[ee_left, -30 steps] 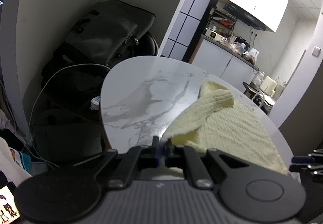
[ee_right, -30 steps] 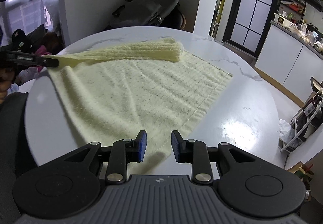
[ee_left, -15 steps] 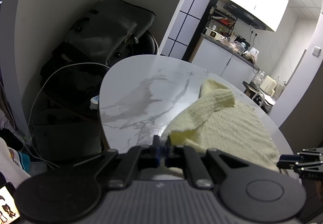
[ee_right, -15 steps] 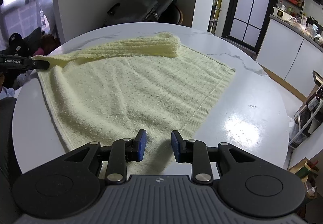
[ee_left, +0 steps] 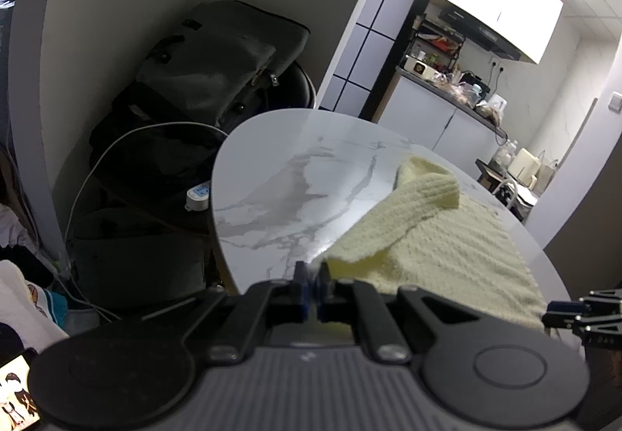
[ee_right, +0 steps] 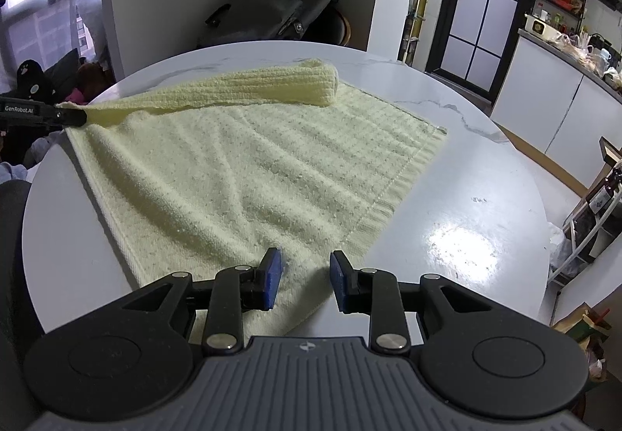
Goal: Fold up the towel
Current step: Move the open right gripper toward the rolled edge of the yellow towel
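Note:
A pale yellow towel [ee_right: 248, 174] lies spread on the round white marble table [ee_right: 458, 205]. Its far edge is folded over into a long roll [ee_right: 248, 92]. My left gripper [ee_right: 74, 116] pinches the towel's left corner at the table's edge, and the fabric runs taut from its tip. In the left wrist view its jaws [ee_left: 313, 277] show a thin slit and are opening, with the towel [ee_left: 447, 252] at the right pad. My right gripper [ee_right: 305, 275] stands open over the towel's near corner, and its blue pads [ee_right: 272, 275] are clear of the cloth.
A grey bag [ee_right: 280, 7] on a dark chair stands behind the table against the wall. White cables [ee_left: 116, 155] and a small white device [ee_left: 198, 195] sit left of the table. Kitchen cabinets [ee_right: 552, 100] and a wire rack [ee_right: 591, 213] are on the right.
The right gripper has edged slightly in over the towel's near corner. The left gripper has stayed in place, and the slit between its jaws looks a little wider.

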